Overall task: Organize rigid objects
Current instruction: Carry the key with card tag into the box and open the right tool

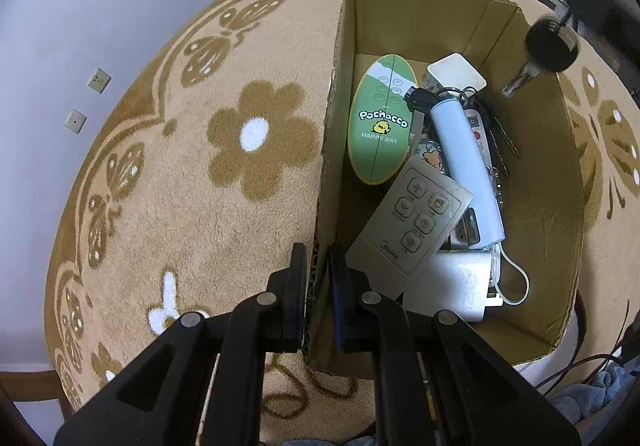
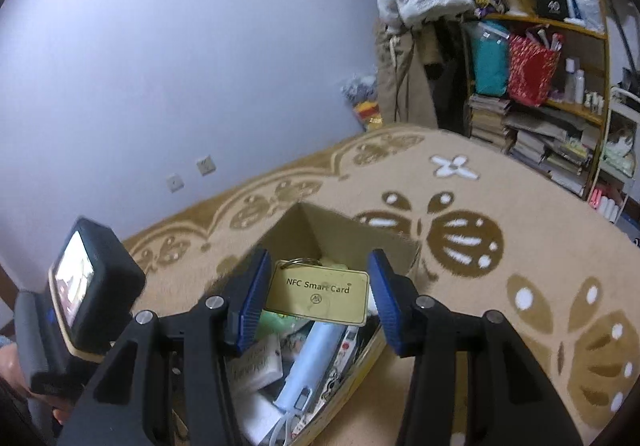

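A cardboard box (image 1: 528, 181) stands on the flowered carpet and holds a green Pochacco case (image 1: 378, 121), a grey Midea remote (image 1: 412, 217), a pale blue tube-shaped device (image 1: 466, 161), keys and other small items. My left gripper (image 1: 317, 278) is shut on the box's near left wall. My right gripper (image 2: 316, 294) is open above the box (image 2: 320, 230). A gold NFC Smart Card (image 2: 320, 294) on a key ring shows between its fingers, apart from both pads, seemingly in mid air. A blurred dark object (image 1: 550, 45) hangs over the box's far right.
A beige carpet (image 1: 240, 185) with brown flowers lies under the box. A lilac wall (image 2: 180, 65) with sockets runs behind. Shelves (image 2: 560, 117) with books and bags stand at the right. The left gripper's camera unit (image 2: 88, 282) shows at the lower left.
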Motion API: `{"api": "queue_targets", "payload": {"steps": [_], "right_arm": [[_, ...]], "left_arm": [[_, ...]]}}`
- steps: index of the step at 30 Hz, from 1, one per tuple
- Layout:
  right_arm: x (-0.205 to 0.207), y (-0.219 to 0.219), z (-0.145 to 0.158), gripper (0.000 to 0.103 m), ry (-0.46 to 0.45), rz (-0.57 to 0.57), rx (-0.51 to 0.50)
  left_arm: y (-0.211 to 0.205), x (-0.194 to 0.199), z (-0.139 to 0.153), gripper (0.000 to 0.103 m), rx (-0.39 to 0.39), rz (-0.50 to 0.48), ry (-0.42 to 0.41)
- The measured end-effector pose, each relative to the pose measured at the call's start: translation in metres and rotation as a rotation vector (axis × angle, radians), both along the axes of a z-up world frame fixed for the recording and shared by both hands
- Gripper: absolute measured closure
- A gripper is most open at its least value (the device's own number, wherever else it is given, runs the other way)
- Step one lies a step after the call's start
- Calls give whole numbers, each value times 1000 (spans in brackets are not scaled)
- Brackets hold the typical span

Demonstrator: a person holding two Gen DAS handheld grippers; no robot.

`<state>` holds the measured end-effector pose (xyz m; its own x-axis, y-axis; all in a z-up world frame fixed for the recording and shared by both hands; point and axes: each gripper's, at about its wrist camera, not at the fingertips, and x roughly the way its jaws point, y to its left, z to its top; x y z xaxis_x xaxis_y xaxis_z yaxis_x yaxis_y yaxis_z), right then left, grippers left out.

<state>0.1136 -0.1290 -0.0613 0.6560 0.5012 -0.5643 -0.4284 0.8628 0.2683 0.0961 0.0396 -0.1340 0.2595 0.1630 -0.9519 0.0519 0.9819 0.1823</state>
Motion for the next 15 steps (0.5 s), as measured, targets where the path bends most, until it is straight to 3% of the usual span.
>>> {"api": "queue_targets", "payload": {"steps": [6,15], "right_arm": [[0,8,-21,49,110,76,-54],[3,6,-25,49,170,-8,-110]], "left_arm": [[-2,0,0,92,7,-2,-1],[-2,-1,0,92,10,5,-2]]}}
